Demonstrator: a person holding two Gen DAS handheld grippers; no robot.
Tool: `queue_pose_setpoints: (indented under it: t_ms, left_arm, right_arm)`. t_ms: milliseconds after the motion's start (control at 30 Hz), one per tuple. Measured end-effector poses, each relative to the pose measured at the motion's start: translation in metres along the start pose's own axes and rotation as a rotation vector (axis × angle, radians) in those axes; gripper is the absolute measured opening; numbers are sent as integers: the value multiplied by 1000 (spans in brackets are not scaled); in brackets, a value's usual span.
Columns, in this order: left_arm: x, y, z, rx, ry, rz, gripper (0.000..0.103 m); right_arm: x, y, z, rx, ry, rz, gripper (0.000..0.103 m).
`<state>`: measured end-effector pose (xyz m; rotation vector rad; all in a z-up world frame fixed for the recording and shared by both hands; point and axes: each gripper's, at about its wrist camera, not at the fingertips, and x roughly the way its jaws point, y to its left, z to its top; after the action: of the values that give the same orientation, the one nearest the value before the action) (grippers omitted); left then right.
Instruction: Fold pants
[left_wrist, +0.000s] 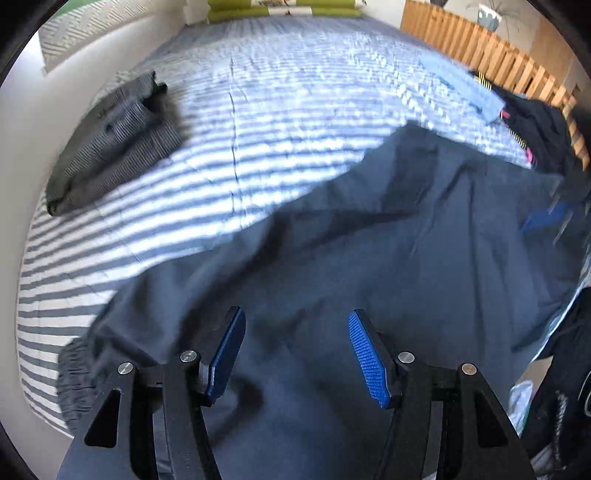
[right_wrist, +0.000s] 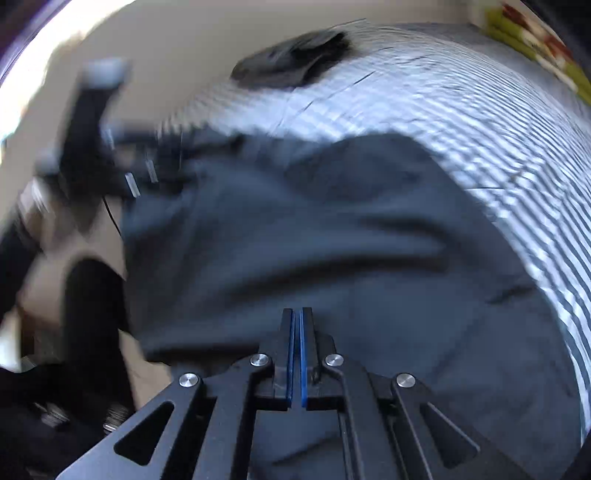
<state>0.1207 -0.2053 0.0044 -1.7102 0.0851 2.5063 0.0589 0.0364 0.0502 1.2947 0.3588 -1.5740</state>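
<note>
Left wrist view: we're hovering the left gripper (left_wrist: 297, 317) w/ jaws well apart, holding nothing, over the rumpled dark navy cloth pants (left_wrist: 369, 240), prob. picking a grab spot. They're lying on a blue-white striped bedspread (left_wrist: 258, 110); folded grey garment (left_wrist: 114, 147) beside, wooden slat rail (left_wrist: 491, 51) behind.

Right wrist view: right gripper (right_wrist: 297, 314) is showing its pads nearly together; can't tell if cloth is pinched.

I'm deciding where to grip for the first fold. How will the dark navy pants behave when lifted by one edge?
Probably floppy: the dark navy pants lie in soft creases on the striped bedcover, so they'd likely drape and sag. The fabric looks thin, so probably light. The bedcover may let them drag rather than slide cleanly.
</note>
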Motion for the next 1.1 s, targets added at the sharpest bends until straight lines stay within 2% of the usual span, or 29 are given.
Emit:
queue_pose_setpoints:
  t_ms: [67,100,200,267,300,333,400,467,533,633,700,767,800,900,967,1100]
  left_arm:
    - [10,-2,-8,10,23,4,63]
    - [14,-1,-12,13,30,7,63]
    - [23,4,-20,0,42,0,63]
    - [20,4,-21,-7,31,-4,63]
    - [20,3,-20,-7,25,-2,63]
    - [19,2,-19,-3,20,-2,63]
    - [20,-1,-18,5,20,-2,63]
    - [24,0,-17,8,27,-6,63]
    - [27,0,-17,14,33,-4,63]
    - [30,2,-17,14,40,-12,63]
    - [32,4,-15,11,37,-17,63]
    - [32,5,-17,7,30,-23,63]
    - [32,6,-17,8,27,-24,63]
    - [32,7,-18,12,21,-29,63]
    - [32,8,-18,10,16,-35,63]
    - [32,7,-19,21,8,-30,65]
  right_arm:
    - [-43,-6,12,11,-10,-7,3]
    - [-68,-6,18,-10,-21,-38,3]
    - [-126,0,40,-122,-52,-188,4]
    - [-144,-8,58,-155,-75,-255,15]
    - [-145,-14,64,-154,-87,-238,32]
    - [-142,-20,70,-150,-102,-216,50]
    - [-116,-40,88,-125,-121,-185,54]
    - [-75,-57,106,-94,-96,-150,54]
    - [-27,-73,121,-47,-41,-67,54]
    - [23,-86,135,-25,34,21,54]
    - [40,-88,133,-16,65,55,53]
    - [50,-90,128,4,96,117,52]
    - [51,-87,123,-4,109,138,48]
    - [47,-66,103,-89,140,217,40]
    - [48,-53,93,-135,150,265,40]
    - [60,-43,88,-126,154,329,40]
